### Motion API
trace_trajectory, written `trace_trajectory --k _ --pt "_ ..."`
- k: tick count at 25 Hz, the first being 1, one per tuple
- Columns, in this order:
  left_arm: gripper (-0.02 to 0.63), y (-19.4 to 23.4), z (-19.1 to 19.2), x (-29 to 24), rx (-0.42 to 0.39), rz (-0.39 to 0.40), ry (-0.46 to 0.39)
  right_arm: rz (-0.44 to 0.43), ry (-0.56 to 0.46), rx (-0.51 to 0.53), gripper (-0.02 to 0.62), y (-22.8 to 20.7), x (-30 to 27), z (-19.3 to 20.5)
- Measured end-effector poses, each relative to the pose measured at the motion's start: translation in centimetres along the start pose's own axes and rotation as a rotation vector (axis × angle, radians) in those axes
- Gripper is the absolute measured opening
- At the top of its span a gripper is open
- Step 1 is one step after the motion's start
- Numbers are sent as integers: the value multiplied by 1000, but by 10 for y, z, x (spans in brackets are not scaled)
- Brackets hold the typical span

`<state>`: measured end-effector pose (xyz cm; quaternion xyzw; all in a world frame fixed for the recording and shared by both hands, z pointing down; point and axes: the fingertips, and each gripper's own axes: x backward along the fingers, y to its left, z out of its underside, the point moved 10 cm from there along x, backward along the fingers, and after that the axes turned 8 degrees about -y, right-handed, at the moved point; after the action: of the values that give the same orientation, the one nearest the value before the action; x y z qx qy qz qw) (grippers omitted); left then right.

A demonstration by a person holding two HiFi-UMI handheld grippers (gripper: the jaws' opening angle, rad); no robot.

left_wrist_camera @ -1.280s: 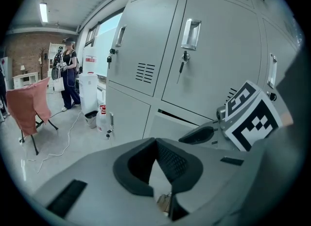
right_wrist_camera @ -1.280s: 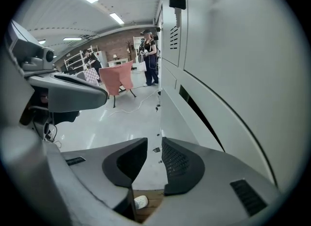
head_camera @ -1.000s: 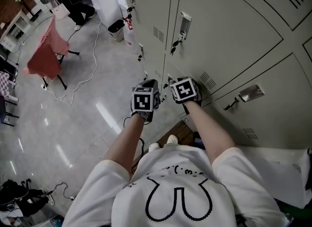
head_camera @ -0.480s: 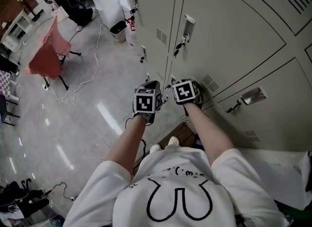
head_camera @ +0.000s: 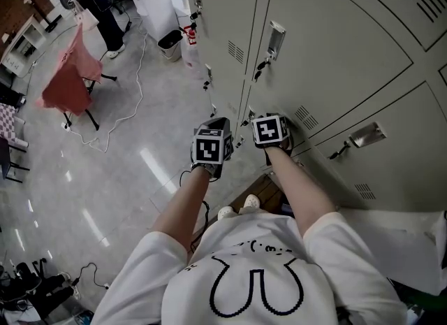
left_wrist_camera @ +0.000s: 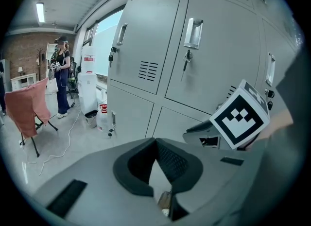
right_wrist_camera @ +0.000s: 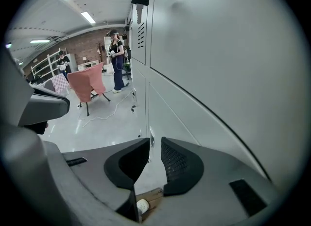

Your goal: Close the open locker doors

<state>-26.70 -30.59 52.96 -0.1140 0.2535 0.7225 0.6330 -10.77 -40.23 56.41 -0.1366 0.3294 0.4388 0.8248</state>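
Note:
A bank of grey lockers (head_camera: 335, 58) fills the right of the head view; the doors in sight lie flush, with metal handles (head_camera: 275, 39) and hanging keys (head_camera: 258, 70). My right gripper (head_camera: 279, 122) sits close against a lower door beside a vertical seam (right_wrist_camera: 147, 98). Its jaws (right_wrist_camera: 155, 147) stand a narrow gap apart with nothing between them. My left gripper (head_camera: 218, 126) hangs just left of it, off the lockers, its jaws (left_wrist_camera: 156, 145) meeting at the tips and empty. The right gripper's marker cube (left_wrist_camera: 240, 115) shows in the left gripper view.
A brown board (head_camera: 260, 192) lies on the floor by the person's shoes. A pale flat panel (head_camera: 398, 240) juts out at lower right. Further left are a red cloth on a chair (head_camera: 66, 79), floor cables (head_camera: 119, 117), a bin (head_camera: 167, 40) and a standing person (head_camera: 105, 2).
Both grippers keep their place by the lockers. The right gripper's cube has rolled slightly. The head view has shifted a little, so the lockers sit further right.

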Motion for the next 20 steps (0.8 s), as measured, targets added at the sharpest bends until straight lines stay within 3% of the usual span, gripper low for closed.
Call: trace_trajectory --k 6,9,16,20 --pt "17 0 1 10 -21 37 1 -47 -16 -72 83 -11 16 12" --pt "17 0 2 17 -31 55 -3 -127 -79 -100 26 -9 31 11" --pt "17 -8 8 32 -66 94 -24 -270 -198 -172 23 6 67 9" --pt "17 -14 6 43 -69 106 -59 -298 -266 -163 23 13 90 10"
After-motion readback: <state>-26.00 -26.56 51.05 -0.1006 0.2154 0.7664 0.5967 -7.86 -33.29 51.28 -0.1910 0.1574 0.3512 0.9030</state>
